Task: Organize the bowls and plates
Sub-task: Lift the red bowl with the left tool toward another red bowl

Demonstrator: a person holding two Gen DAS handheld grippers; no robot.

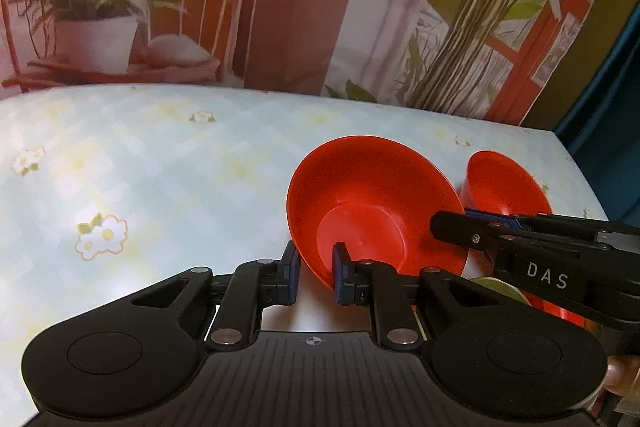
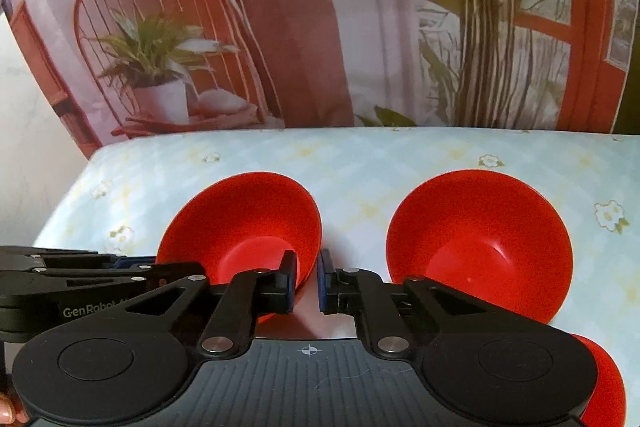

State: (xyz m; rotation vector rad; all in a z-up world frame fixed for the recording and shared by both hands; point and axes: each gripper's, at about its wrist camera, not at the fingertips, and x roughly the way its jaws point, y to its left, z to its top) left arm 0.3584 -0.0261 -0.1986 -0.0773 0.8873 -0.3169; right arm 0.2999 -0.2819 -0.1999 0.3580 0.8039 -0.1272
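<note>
left gripper [image 1: 316, 277] pinches the near rim of a red bowl [image 1: 372, 199] on the flowered table [image 1: 160, 167]; right gripper [image 2: 308, 281] pinches the same bowl's right rim; second bowl [image 2: 480, 243] stands just beside.

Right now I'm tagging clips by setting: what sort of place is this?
Probably a staged home tabletop rather than a real room: a floral checked tablecloth, red plastic bowls on it, and behind it a printed backdrop picturing a chair, potted plant and window.
</note>
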